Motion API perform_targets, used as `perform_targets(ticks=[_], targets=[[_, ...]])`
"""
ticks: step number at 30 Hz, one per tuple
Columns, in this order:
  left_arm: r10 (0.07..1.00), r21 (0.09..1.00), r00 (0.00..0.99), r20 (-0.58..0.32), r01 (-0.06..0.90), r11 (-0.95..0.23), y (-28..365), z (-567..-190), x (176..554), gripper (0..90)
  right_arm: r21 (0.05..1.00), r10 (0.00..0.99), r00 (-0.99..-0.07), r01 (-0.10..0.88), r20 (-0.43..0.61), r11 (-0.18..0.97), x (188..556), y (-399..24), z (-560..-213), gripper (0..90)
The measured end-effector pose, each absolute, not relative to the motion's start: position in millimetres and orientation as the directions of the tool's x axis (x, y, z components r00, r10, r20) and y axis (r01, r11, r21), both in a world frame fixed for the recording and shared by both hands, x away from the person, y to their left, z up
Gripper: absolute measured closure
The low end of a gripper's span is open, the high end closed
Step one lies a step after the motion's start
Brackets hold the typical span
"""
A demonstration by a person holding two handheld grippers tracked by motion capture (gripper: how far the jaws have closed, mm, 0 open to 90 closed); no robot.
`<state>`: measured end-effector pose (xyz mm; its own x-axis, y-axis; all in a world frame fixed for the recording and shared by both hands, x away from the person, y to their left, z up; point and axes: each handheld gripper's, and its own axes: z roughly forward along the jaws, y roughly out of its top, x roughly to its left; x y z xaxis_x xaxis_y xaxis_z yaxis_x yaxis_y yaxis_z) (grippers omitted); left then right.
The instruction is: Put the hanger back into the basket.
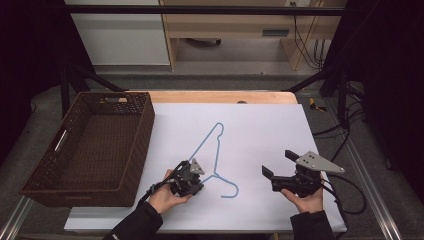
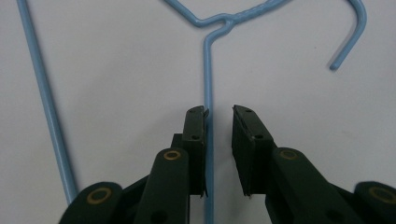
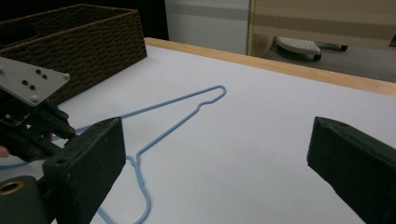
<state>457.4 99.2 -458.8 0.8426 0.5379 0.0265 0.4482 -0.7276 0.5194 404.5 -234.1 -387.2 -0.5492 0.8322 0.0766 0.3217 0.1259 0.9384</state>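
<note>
I see my left hand-held gripper (image 2: 218,116) narrowed around a straight wire of the blue hanger (image 2: 208,84), which lies flat on the white worktop (image 1: 260,130); one pad touches the wire, the other stands just clear. My right hand-held gripper (image 1: 279,164) hangs spread wide, holding nothing. The left gripper's body covers part of the hanger's wire in the high view.

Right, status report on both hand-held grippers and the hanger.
Left hand-held gripper straddling blue wire hanger arm, one pad touching the wire, not clamped. Right hand-held gripper open, off to the side. Hanger flat on white table; wicker basket alongside, nothing blocking.
</note>
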Motion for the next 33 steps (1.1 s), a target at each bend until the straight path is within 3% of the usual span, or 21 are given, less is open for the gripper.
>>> perform_targets(ticks=[5, 9, 28, 33], targets=[[0.535, 0.505, 0.844, 0.036, 0.447, -0.738, 97.0, -457.8, 456.8, 78.4, 0.938, 0.832, -0.550, 0.321, 0.070, 0.133, 404.8, -234.2, -387.7, 4.8], [0.532, 0.501, 0.846, 0.037, 0.445, -0.742, 96.5, -457.6, 456.2, 85.8, 0.938, 0.832, -0.550, 0.320, 0.071, 0.131, 405.1, -233.6, -388.0, 4.8], [0.527, 0.501, 0.845, 0.093, 0.418, -0.758, 93.8, -456.8, 450.3, 87.0, 0.932, 0.818, -0.569, 0.333, 0.079, 0.141, 406.9, -228.7, -391.7, 5.4], [0.544, 0.538, 0.834, 0.087, 0.420, -0.731, 97.8, -450.2, 448.4, 87.0, 0.931, 0.815, -0.574, 0.334, 0.080, 0.144, 407.1, -227.9, -392.4, 6.0]])
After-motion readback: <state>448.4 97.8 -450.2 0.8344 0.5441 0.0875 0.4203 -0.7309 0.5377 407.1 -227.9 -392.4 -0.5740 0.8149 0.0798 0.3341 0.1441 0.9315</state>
